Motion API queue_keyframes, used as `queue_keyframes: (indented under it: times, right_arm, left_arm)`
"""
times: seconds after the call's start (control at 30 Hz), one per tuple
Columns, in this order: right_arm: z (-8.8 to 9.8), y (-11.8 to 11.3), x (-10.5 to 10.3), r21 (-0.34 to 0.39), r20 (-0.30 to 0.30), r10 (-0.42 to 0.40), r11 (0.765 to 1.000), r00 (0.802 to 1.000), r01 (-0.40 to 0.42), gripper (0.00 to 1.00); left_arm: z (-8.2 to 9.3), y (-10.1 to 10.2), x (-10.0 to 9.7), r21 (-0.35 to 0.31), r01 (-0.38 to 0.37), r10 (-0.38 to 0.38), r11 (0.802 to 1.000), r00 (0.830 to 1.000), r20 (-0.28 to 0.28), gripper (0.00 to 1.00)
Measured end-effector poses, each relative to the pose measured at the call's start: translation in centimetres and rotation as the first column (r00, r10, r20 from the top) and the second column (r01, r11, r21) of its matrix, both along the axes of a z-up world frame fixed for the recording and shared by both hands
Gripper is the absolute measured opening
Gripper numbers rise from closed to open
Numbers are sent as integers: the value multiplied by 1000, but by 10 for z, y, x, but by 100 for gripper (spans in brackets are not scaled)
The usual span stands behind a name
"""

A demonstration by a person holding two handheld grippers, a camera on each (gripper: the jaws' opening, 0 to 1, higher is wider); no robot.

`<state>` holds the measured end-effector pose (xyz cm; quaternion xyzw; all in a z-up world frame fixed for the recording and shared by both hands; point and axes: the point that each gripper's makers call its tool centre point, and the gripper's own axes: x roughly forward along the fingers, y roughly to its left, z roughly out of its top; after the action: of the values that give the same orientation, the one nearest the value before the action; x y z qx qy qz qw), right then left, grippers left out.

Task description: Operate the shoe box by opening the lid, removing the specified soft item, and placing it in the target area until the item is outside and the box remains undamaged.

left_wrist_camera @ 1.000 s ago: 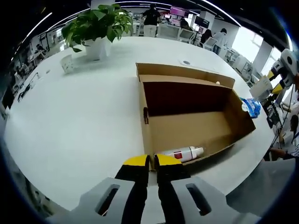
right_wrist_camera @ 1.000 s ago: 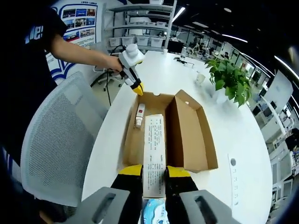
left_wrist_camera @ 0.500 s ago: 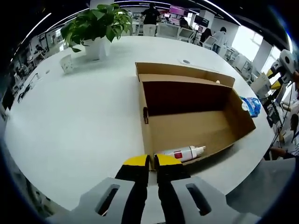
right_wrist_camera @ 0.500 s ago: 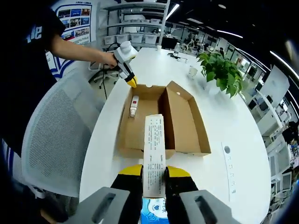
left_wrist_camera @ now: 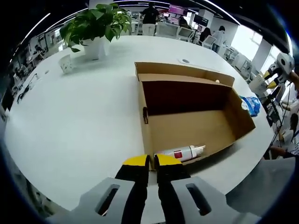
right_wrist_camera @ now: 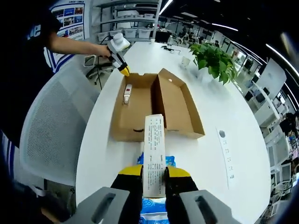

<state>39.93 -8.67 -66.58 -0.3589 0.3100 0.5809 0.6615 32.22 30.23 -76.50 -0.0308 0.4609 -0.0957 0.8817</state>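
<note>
The open cardboard shoe box [left_wrist_camera: 184, 70] [right_wrist_camera: 135, 116] lies on the white table, its lid folded flat beside it. A white bottle with a red label [left_wrist_camera: 181, 152] [right_wrist_camera: 126, 93] rests inside, at the end by my left gripper [left_wrist_camera: 151, 162] [right_wrist_camera: 122, 70]. That gripper is shut on the top edge of the box's end wall. My right gripper [right_wrist_camera: 154, 171] [left_wrist_camera: 271, 79] is past the box's other end, above the table, shut on a long white printed packet [right_wrist_camera: 154, 149] [left_wrist_camera: 258, 87]. A blue and white soft pack [right_wrist_camera: 170, 161] [left_wrist_camera: 251, 106] lies on the table beneath it.
A potted plant [left_wrist_camera: 96, 23] [right_wrist_camera: 212, 58] and a small white cup [left_wrist_camera: 67, 63] stand on the table [left_wrist_camera: 70, 116] beyond the lid. A grey mesh chair [right_wrist_camera: 46, 126] is at the table's edge. The person's arm [right_wrist_camera: 70, 44] reaches over it. A white strip [right_wrist_camera: 225, 154] lies flat.
My right gripper has drawn back from the box with the white packet, past the box's end wall, and the blue pack now shows under it. The left gripper and box have stayed put.
</note>
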Motion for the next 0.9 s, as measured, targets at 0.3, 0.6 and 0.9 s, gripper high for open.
queue_keyframes:
  times: [0.3, 0.6, 0.9]
  right_arm:
    - [-11, -29, 11, -24, -6, -43, 999, 999, 43, 12]
    - [-19, -53, 20, -48, -8, -76, 996, 997, 75, 13]
    - [-29, -77, 25, -88, -1, -88, 992, 996, 87, 13]
  left_arm:
    - [-1, 0, 1, -5, 3, -3, 1000, 1000, -1, 3]
    - [-1, 0, 1, -7, 10, -10, 1000, 1000, -2, 3]
    - [-1, -1, 1, -3, 25, -25, 1000, 1000, -3, 3]
